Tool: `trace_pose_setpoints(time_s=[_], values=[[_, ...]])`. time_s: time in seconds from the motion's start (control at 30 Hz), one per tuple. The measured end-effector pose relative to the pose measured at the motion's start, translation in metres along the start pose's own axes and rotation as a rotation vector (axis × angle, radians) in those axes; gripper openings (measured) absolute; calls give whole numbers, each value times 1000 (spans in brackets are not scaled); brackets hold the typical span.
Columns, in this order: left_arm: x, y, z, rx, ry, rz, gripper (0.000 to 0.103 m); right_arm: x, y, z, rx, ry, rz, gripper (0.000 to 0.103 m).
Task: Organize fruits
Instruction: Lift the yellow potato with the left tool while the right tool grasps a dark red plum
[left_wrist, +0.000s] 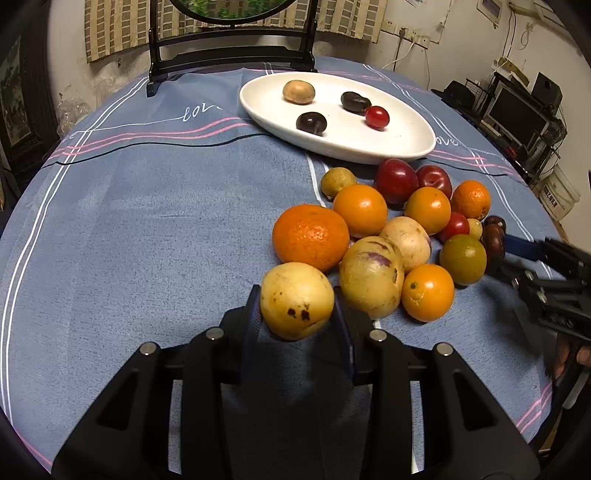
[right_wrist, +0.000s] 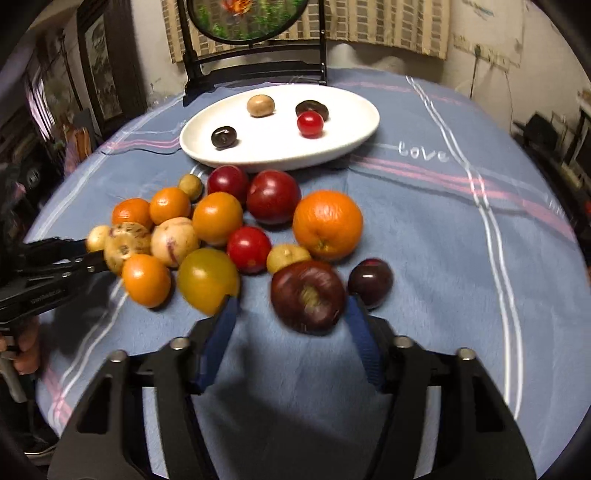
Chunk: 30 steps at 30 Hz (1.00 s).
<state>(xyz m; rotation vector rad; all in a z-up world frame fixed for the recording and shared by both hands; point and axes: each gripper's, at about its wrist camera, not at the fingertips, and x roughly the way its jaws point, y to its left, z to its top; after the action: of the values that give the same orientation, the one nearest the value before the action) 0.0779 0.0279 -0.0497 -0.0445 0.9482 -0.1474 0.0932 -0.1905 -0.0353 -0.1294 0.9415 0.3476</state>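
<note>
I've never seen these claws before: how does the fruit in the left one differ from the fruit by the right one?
The yellow fruit is pale with dark specks and clamped between the left gripper pads; the dark purple fruit is deep maroon, touching only one right gripper finger. Both are round.

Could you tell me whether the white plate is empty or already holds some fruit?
Not empty: the plate holds four small fruits, one tan, two dark, one red.
</note>
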Motion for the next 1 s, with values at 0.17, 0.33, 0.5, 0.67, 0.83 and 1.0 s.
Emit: trace_pose_setpoints(time_s=[0.17, 0.33, 0.5, 0.67, 0.83, 1.0], values=[[1, 1, 1, 2, 4, -1, 39, 2, 0, 0, -2, -1, -6, 43], [1, 0, 0, 8, 5, -6, 42, -7, -5, -7, 36, -10, 41, 43], [0, 2, 0, -13, -3, -9, 37, -19, -13, -18, 76, -25, 79, 43], [-4, 0, 1, -14, -19, 16, 36, -29, -19, -23, 95, -43, 99, 43], [-36, -4, 7, 4, -106, 29, 36, -43, -22, -23, 104, -81, 124, 43], [-59, -12, 18, 47, -154, 25, 36, -56, -22, -16, 98, -122, 134, 43]])
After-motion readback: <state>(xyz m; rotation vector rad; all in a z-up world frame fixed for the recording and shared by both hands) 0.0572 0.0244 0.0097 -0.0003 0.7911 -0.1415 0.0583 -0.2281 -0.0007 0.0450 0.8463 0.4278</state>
